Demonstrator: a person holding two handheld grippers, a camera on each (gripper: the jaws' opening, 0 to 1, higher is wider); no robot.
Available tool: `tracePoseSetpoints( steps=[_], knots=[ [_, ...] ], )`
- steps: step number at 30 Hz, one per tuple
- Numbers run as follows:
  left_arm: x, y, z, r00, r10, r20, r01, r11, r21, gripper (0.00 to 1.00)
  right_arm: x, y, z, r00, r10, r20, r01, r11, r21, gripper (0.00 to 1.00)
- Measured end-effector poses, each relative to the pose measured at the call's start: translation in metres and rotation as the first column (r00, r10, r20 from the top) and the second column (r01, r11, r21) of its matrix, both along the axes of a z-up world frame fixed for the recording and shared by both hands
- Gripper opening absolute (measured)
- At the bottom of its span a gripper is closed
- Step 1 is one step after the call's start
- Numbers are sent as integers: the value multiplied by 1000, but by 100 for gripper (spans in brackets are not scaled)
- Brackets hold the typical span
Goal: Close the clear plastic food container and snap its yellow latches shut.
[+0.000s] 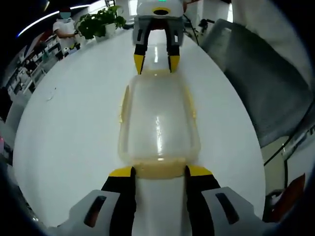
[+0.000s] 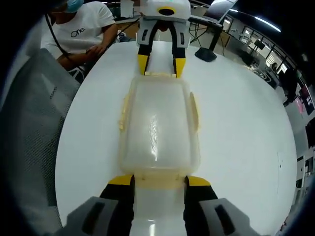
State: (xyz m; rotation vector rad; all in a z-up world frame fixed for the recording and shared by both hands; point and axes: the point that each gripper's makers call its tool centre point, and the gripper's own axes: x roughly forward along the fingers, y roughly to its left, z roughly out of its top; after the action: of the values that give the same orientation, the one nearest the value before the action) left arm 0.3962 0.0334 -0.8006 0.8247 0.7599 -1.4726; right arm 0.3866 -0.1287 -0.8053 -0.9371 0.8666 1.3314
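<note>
The white table (image 1: 74, 123) carries the clear plastic food container (image 1: 158, 123), lid on, nothing visible inside. The left tongs (image 1: 158, 171) and right tongs (image 2: 158, 181) stand part open at its opposite yellow end latches (image 1: 158, 169). A seated person's shirt (image 2: 81, 30) reads "One".

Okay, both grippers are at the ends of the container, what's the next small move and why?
Probably press both end latches home. The lid already sits on the container, and the left gripper and right gripper each straddle a yellow end latch with open jaws.
</note>
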Motion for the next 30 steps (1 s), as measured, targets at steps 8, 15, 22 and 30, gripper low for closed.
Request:
tracePoseSetpoints(
  steps=[8,15,22,30],
  knots=[
    [0,-1,-1,1000,27,2,-27,1000,-5,39,-1,1,0,1000,-7,-21,7,1000,3,37],
    [0,2,0,999,37,6,-37,999,-6,37,1,3,2,1000,8,-4,-8,1000,24,36],
    [-3,6,16,999,54,8,-54,998,22,37,-2,7,17,1000,13,-11,-13,999,51,36],
    [-11,7,35,997,72,1,-72,997,39,37,-6,7,41,999,39,-26,-37,996,84,36]
  ],
)
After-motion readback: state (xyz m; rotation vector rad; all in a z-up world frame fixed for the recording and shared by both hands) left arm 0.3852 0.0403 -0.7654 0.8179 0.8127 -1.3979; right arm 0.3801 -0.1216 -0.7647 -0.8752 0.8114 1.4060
